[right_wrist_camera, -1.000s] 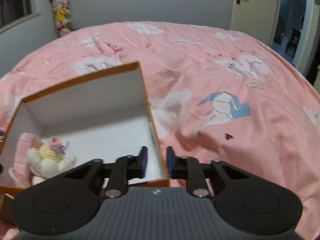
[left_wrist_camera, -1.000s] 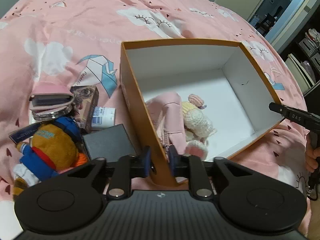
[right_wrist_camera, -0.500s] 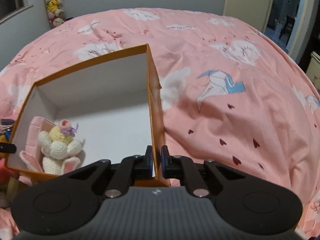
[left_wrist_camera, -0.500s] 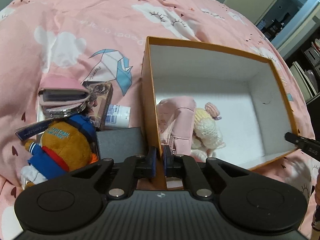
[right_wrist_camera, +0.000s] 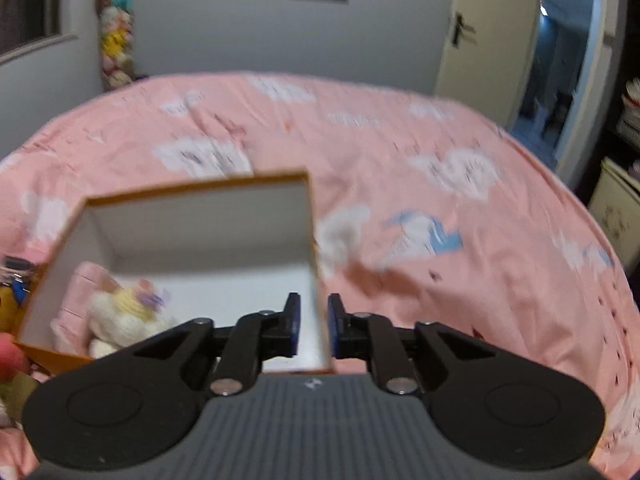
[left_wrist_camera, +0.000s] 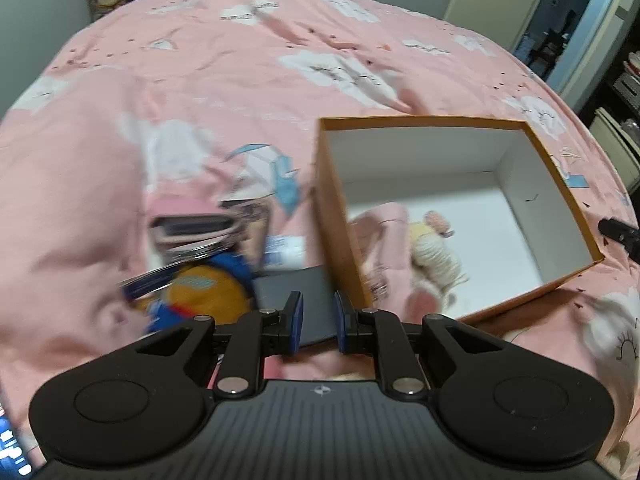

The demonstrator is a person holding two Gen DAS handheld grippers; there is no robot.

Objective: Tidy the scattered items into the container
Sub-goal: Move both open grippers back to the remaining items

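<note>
The orange box (left_wrist_camera: 340, 220) with its white inside rests on the pink bed. In it lie a pink pouch (left_wrist_camera: 384, 232) and a cream crochet doll (left_wrist_camera: 434, 252). My left gripper (left_wrist_camera: 318, 324) hovers just left of the box's near corner. Its jaws are opening, and only a dark grey flat case (left_wrist_camera: 296, 292) shows behind the gap. My right gripper (right_wrist_camera: 314, 328) is opening too, with the right wall of the box (right_wrist_camera: 312, 240) standing loose between its pads. Left of the box lie an orange and blue plush (left_wrist_camera: 204, 292), a pink wallet (left_wrist_camera: 192, 224) and a white tube (left_wrist_camera: 284, 250).
The pink cloud-print sheet (right_wrist_camera: 440, 200) spreads wide to the right of the box. An open door (right_wrist_camera: 560, 60) and shelves stand at the far right. Plush toys (right_wrist_camera: 116, 40) hang on the back wall. A fingertip (right_wrist_camera: 8, 356) shows at the left edge.
Both grippers were shut on opposite walls of the box half a second ago. Their jaws have since parted, and both have pulled back and risen, so the box looks farther off.
</note>
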